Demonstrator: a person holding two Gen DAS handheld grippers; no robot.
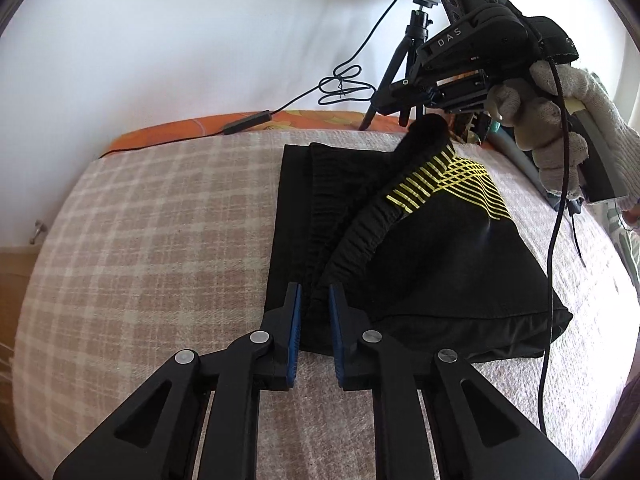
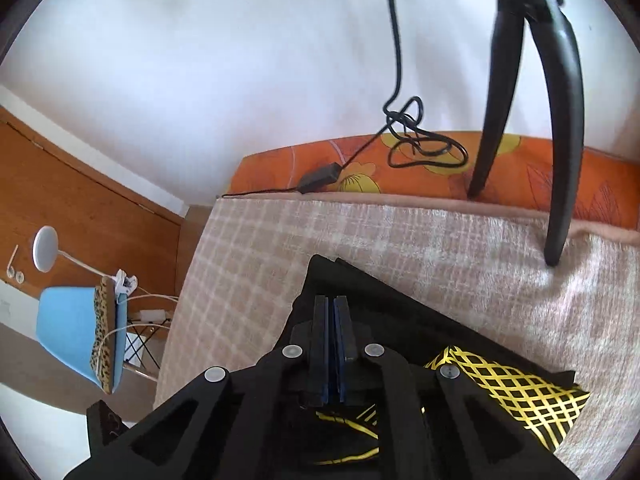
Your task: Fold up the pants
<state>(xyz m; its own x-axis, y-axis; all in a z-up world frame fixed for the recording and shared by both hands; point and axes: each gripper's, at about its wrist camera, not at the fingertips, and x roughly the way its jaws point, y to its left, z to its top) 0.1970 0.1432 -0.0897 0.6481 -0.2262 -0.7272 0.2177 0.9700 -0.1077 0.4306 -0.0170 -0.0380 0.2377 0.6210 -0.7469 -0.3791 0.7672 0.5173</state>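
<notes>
Black pants (image 1: 432, 256) with a yellow line pattern lie partly folded on the checked blanket (image 1: 152, 240). My left gripper (image 1: 314, 292) is shut on the elastic waistband at the near edge of the pants, with the band bunched between its blue pads. My right gripper (image 1: 412, 120) holds the far end of the waistband lifted above the bed. In the right wrist view my right gripper (image 2: 331, 304) is shut tight on the black fabric of the pants (image 2: 500, 384), and the yellow pattern hangs below it to the right.
A black tripod (image 2: 560, 140) with a ring light stands on the far side of the bed by the white wall. A cable with an inline box (image 2: 320, 176) lies on the orange sheet (image 2: 520, 168). A blue chair (image 2: 76, 336) stands left of the bed.
</notes>
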